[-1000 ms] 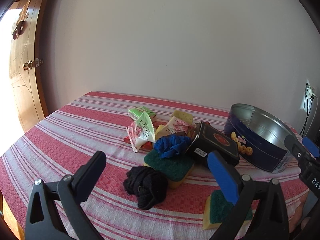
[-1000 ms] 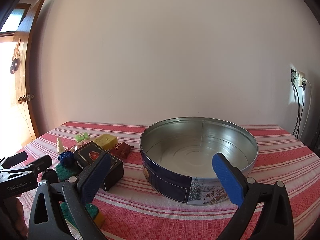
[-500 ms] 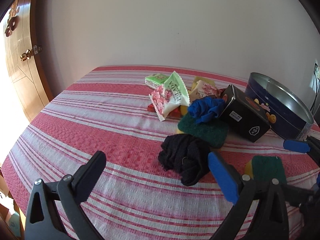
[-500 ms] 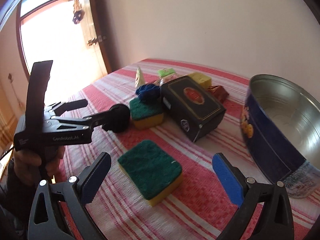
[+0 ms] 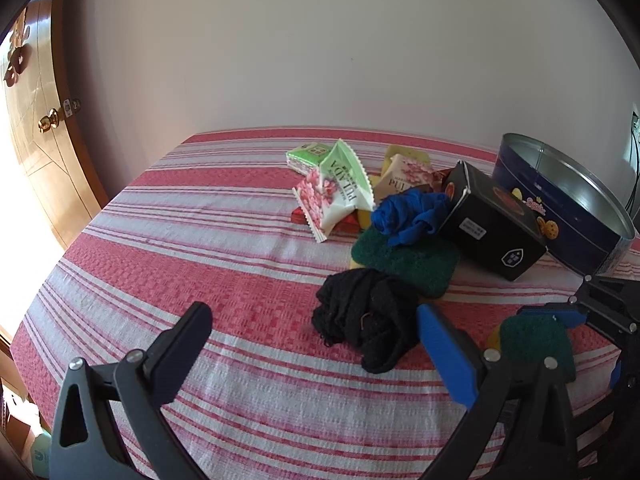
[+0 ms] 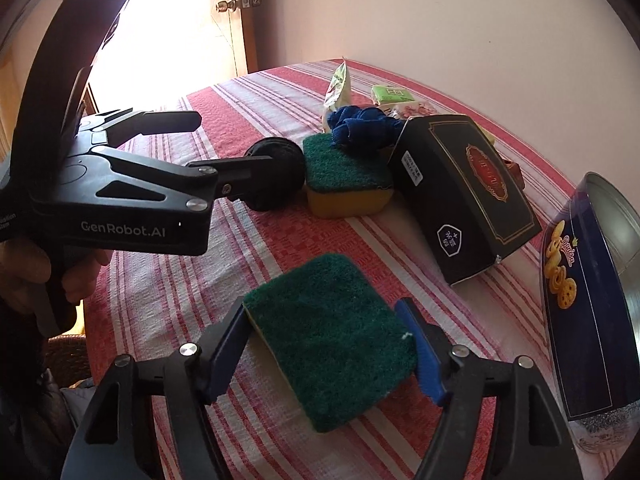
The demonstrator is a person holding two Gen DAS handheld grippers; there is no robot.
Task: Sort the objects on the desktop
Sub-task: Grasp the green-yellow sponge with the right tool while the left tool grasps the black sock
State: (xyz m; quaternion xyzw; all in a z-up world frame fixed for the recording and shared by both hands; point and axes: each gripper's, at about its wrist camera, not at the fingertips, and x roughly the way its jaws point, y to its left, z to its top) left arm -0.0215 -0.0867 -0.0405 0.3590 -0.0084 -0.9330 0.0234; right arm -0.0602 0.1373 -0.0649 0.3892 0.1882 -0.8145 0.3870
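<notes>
A table point(image 5: 224, 264) in a red-and-white striped cloth is filling the lower frame. Lying on it: a black cloth bundle point(image 5: 366, 322) at centre, two green sponges point(image 6: 328, 340) point(image 5: 408, 258), a black box point(image 5: 490, 222) right of centre, snack packets point(image 5: 336, 190) behind, and a blue tin point(image 5: 560, 216) sitting at far right.

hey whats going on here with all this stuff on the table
A person holds a gripper in each hand and is sorting clutter on a striped table. The right gripper is closing around the near sponge, which still lies on the cloth. The left gripper is open and hovers by a black cloth, holding nothing. A second sponge, a blue cloth, a black box and snack packets lie in a pile beside an empty tin.
</notes>
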